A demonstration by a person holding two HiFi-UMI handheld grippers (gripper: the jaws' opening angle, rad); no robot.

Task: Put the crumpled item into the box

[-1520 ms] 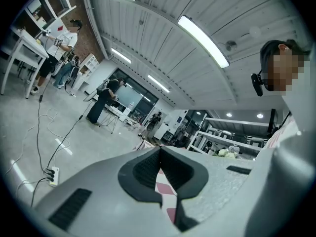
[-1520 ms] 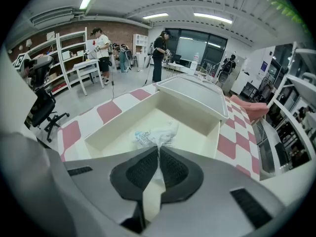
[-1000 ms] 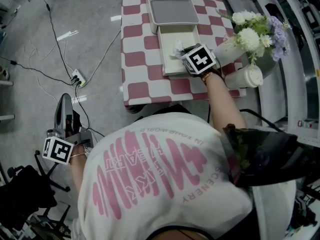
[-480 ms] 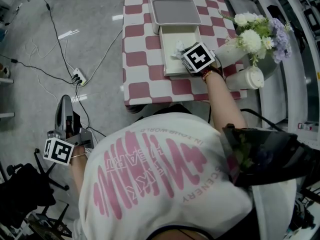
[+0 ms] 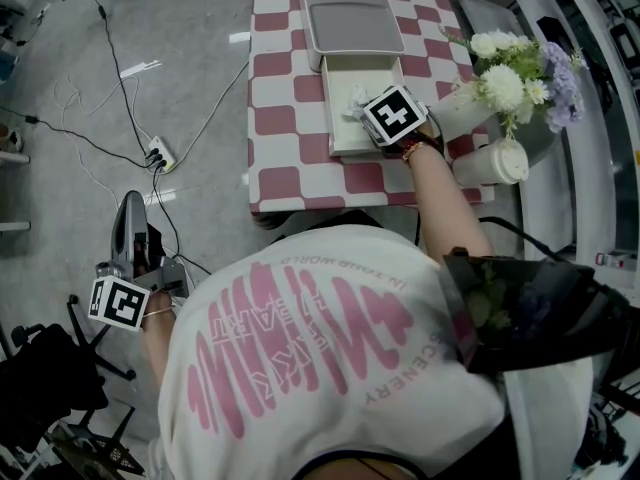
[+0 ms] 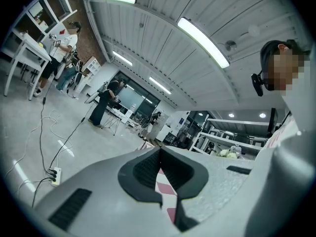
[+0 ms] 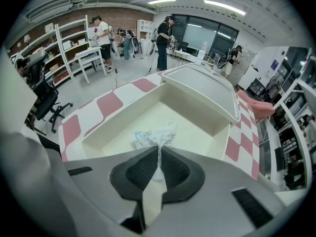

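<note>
While closed, right tool [image 7: 158, 153] on crumpled wrapper [image 7: 151, 136]

The crumpled item [image 7: 155, 134] is glossy film, the box [image 7: 203, 132] matt plastic.

**Surrounding Items**

Tablecloth [image 5: 290, 118]: red and white checks, lying under the right gripper [image 5: 372, 108].
Flowers [image 5: 515, 68]: white and purple, to the right of that gripper.
Lidded cup [image 5: 492, 163]: white, just beside the flowers.
Power strip [image 5: 155, 154]: on the grey floor [image 5: 60, 188] ahead of the left gripper [image 5: 130, 218], with cables [image 5: 110, 78] attached.

Perhaps slight view drift only
</note>
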